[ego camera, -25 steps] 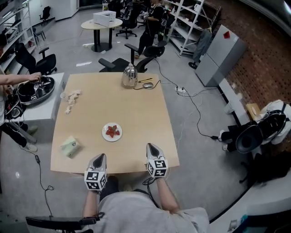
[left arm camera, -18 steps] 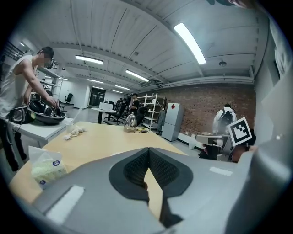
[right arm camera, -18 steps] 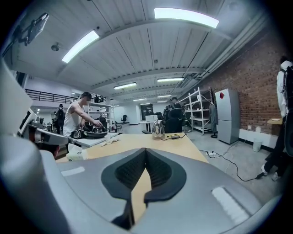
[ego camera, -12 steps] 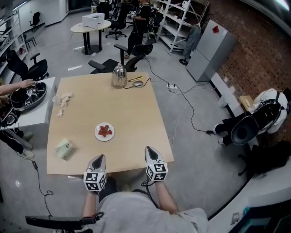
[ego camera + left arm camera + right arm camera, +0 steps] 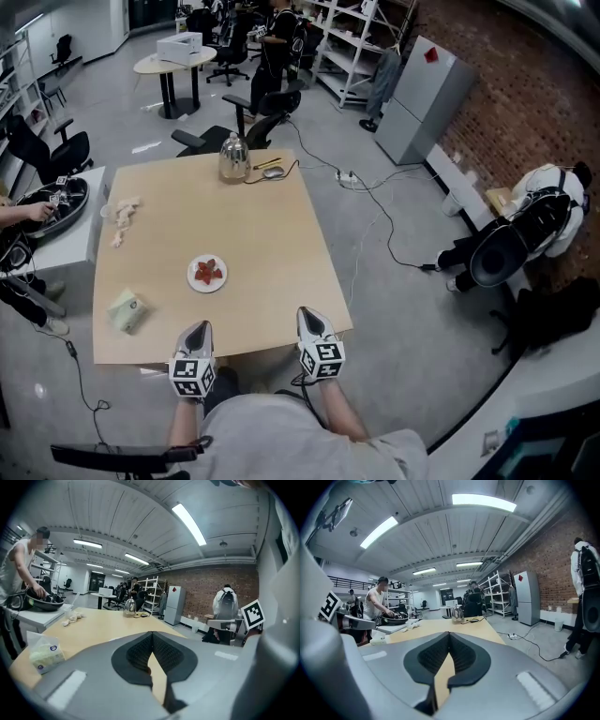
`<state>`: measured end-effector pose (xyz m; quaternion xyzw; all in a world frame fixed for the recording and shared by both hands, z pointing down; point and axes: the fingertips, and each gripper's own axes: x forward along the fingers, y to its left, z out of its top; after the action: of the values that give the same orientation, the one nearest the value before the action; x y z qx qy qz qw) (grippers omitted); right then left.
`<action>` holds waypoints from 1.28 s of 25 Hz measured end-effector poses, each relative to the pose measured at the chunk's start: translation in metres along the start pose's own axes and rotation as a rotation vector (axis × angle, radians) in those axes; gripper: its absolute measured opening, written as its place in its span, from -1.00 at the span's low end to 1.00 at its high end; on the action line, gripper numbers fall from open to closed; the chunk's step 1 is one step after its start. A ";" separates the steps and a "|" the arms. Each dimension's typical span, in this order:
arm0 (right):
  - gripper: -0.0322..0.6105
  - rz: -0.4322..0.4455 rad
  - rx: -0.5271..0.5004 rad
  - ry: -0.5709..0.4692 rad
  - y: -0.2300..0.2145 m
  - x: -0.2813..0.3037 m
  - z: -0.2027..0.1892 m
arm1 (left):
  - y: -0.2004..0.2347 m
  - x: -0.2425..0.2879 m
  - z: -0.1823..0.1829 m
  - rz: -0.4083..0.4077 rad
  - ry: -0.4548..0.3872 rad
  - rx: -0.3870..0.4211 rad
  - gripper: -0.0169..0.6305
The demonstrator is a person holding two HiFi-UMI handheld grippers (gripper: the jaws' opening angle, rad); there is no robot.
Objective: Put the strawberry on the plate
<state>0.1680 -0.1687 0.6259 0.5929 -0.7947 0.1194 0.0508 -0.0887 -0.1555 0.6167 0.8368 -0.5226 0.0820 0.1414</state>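
On the wooden table [image 5: 272, 253], as your head view has it, the white plate [image 5: 219, 284] sits a little left of the table's middle, in its near half. The strawberry [image 5: 208, 271] lies on that plate as red pieces. A tissue pack [image 5: 126, 310] lies by the table's near-left corner, and crumpled white scraps [image 5: 122, 214] lie along its left edge. A metal kettle [image 5: 233, 157] stands at its far edge with a cable [image 5: 281, 173] just beside it. Your left gripper [image 5: 199, 328] and right gripper [image 5: 309, 317] both hang at the table's near edge, side by side, tips pointing across the tabletop and well apart from the plate.

In the left gripper view, your left gripper [image 5: 152, 634] has its jaws pressed together at the tips, with nothing between them. Beyond them the tissue pack shows at the table's near left, the white scraps further along its left side, and the kettle at its far end. A person [image 5: 16, 573] stands just off the table's left side, reaching into a black bowl-shaped thing [image 5: 44, 603].

In the right gripper view, your right gripper [image 5: 450, 633] is likewise closed and empty, its pads meeting at the tips. The kettle stands straight ahead at the table's far edge. The same person shows off the table's left side.
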 end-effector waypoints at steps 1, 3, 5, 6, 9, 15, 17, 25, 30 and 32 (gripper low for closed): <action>-0.88 -0.002 0.003 0.001 -0.001 -0.001 -0.001 | 0.000 0.000 0.000 -0.001 0.000 0.002 -0.89; -0.88 -0.004 0.003 0.000 -0.001 -0.003 -0.002 | -0.001 0.001 0.001 -0.004 -0.001 0.005 -0.89; -0.88 -0.001 0.001 -0.003 -0.001 -0.004 -0.001 | -0.002 0.002 0.003 -0.008 -0.005 0.008 -0.89; -0.88 0.000 0.000 -0.005 -0.001 -0.004 -0.001 | -0.003 0.002 0.004 -0.008 -0.006 0.008 -0.89; -0.88 0.002 -0.003 -0.006 0.000 -0.003 0.001 | -0.003 0.002 0.005 -0.005 -0.002 0.009 -0.89; -0.88 0.012 -0.019 0.014 0.001 0.002 -0.007 | -0.001 0.002 0.000 0.002 0.006 0.007 -0.89; -0.88 0.018 -0.022 0.015 0.002 0.003 -0.007 | -0.001 0.001 0.000 0.006 0.006 0.007 -0.89; -0.88 0.027 -0.026 0.020 0.004 0.004 -0.006 | -0.001 0.002 0.001 0.008 0.012 0.005 -0.89; -0.89 0.026 -0.032 0.027 0.003 0.003 -0.008 | -0.002 0.003 0.001 0.009 0.013 0.005 -0.89; -0.89 0.026 -0.034 0.028 0.003 0.005 -0.009 | -0.002 0.004 0.001 0.010 0.013 0.004 -0.89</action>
<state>0.1630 -0.1698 0.6350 0.5797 -0.8036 0.1149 0.0705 -0.0855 -0.1586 0.6168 0.8339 -0.5256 0.0892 0.1428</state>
